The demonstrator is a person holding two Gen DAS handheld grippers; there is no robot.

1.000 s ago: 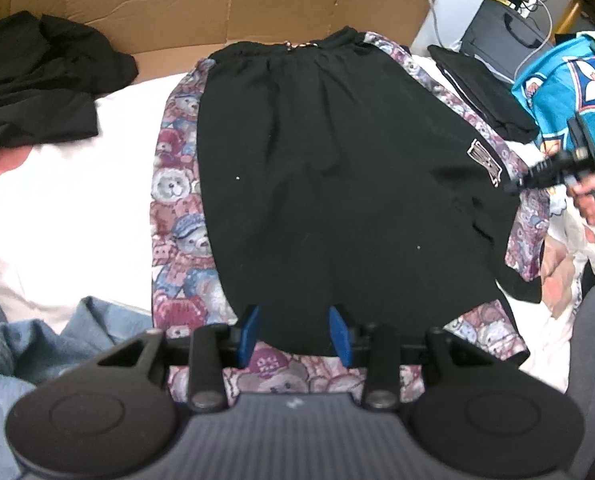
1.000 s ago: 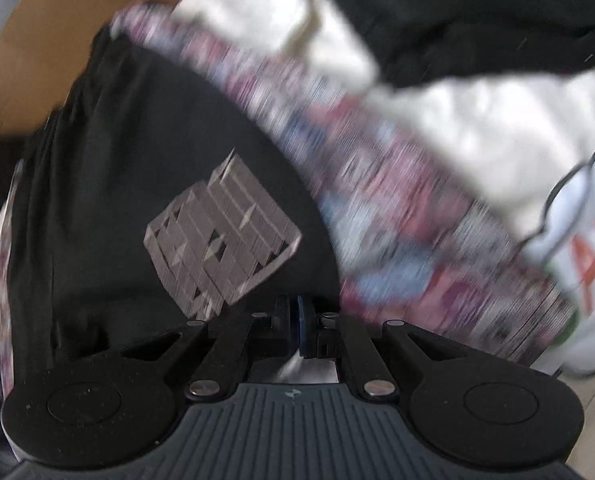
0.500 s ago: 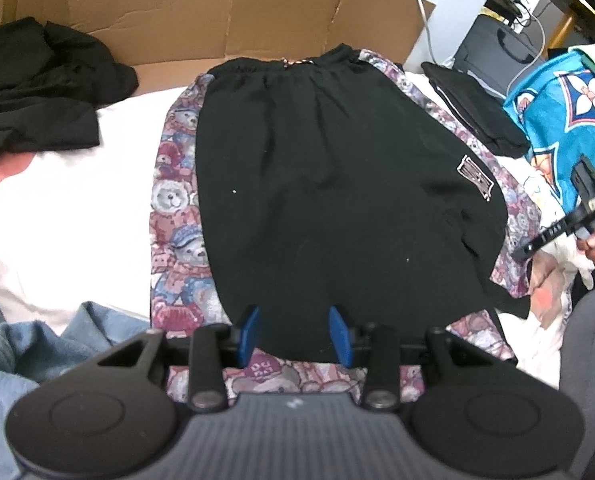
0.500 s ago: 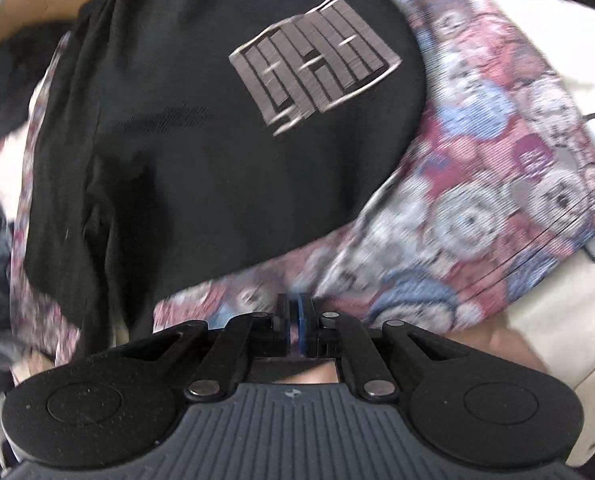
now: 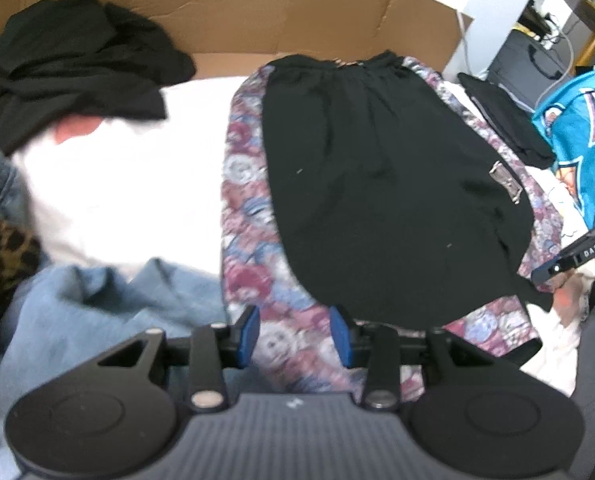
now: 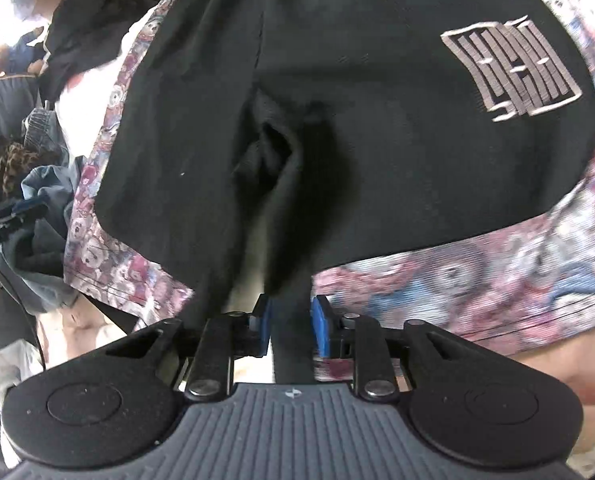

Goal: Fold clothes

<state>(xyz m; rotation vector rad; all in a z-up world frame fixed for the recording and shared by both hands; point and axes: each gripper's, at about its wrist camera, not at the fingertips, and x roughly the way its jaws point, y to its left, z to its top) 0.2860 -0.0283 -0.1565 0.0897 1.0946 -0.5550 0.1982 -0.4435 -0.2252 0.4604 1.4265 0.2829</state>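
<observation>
Shorts (image 5: pixel 381 184) in black lie flat on the bear-print cloth (image 5: pixel 245 240), mid-scene. Right gripper (image 6: pixel 290 326) is opening, a hem strip between its blue pads untouched; left gripper (image 5: pixel 295 330) gapes empty near the hem. Likely regrasping; next, pinch both near corners

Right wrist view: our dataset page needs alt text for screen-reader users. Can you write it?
The right gripper, jaws opening, has a fold of a black fabric garment with a grey geometric logo between its blue pads. The garment lies on a teddy-bear print cloth; rumpled blue denim sits at left.
</observation>
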